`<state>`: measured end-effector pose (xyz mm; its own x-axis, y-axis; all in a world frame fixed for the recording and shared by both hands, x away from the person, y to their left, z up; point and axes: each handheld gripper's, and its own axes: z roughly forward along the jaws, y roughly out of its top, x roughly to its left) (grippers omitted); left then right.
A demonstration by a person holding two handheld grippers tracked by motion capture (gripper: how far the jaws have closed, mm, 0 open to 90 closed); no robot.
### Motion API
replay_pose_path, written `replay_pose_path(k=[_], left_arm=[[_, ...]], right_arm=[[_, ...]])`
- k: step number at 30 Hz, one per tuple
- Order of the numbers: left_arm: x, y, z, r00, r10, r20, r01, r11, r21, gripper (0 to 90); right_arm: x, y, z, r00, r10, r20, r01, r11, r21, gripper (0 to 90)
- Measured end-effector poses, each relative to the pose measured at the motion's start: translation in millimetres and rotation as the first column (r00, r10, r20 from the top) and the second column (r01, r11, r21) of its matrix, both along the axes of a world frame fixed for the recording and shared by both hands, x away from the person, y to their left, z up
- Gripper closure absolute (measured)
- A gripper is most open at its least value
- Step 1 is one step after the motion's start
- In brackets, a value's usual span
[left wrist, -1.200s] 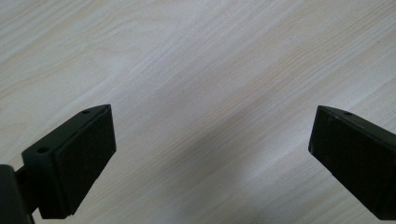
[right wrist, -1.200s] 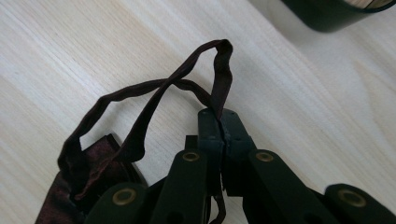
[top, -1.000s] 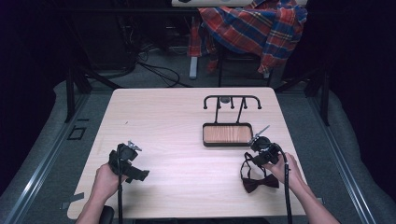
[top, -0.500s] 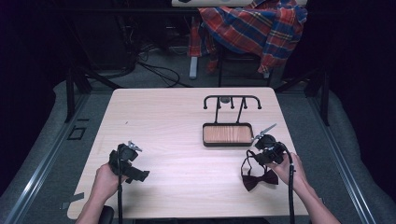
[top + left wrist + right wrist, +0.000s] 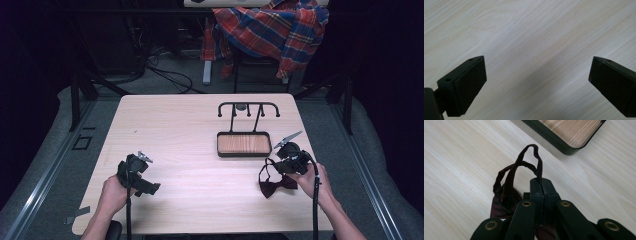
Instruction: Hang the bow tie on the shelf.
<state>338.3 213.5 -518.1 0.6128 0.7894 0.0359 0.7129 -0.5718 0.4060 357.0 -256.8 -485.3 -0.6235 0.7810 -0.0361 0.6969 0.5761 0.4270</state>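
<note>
1. Down at the near right of the pale wooden table (image 5: pixel 190 130), the right gripper (image 5: pixel 280 165) has its two black jaws pressed together on the thin strap of a dark maroon fabric bow tie (image 5: pixel 274 186).
2. Seen from the right gripper view, the right gripper (image 5: pixel 541 185) pinches the strap between its pads, and the strap rises in a loop beyond the jaw tips, while the bow tie (image 5: pixel 503 205) hangs to the left of the jaws, over the table.
3. From the high view, the bow part lies on the table just below the gripper, near the table's front edge.
4. A black-rimmed rectangular tray with a wooden floor (image 5: pixel 243 155) sits just beyond the bow tie; a black metal rack (image 5: pixel 248 106) stands behind it.
5. At the near left, the left gripper (image 5: pixel 150 187) is well apart from the bow tie.
6. Its view shows the left gripper (image 5: pixel 536 75) with jaws spread wide, with bare table between them.
</note>
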Motion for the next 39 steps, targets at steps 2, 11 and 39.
replay_pose_path(k=[2, 11, 39], left_arm=[[0.1, 0.0, 0.1, 1.0, -0.005, 0.001, 0.005, 1.0, 0.0, 1.4], [0.0, 3.4, 0.3, 1.0, -0.004, -0.001, 0.004, 1.0, -0.005, 1.4], [0.5, 1.1, -0.5, 0.9999, -0.01, -0.002, 0.01, 0.9999, -0.003, 1.3]], right_arm=[[-1.1, 1.4, 1.0, 1.0, 0.002, 0.009, -0.002, 0.9999, 0.01, 89.5], [-3.1, 2.7, 12.4, 0.998, 0.016, 0.061, -0.017, 0.9998, 0.009, 89.5], [2.2, -11.7, 50.5, 0.983, -0.056, 0.175, 0.042, 0.9955, 0.086, 89.7]])
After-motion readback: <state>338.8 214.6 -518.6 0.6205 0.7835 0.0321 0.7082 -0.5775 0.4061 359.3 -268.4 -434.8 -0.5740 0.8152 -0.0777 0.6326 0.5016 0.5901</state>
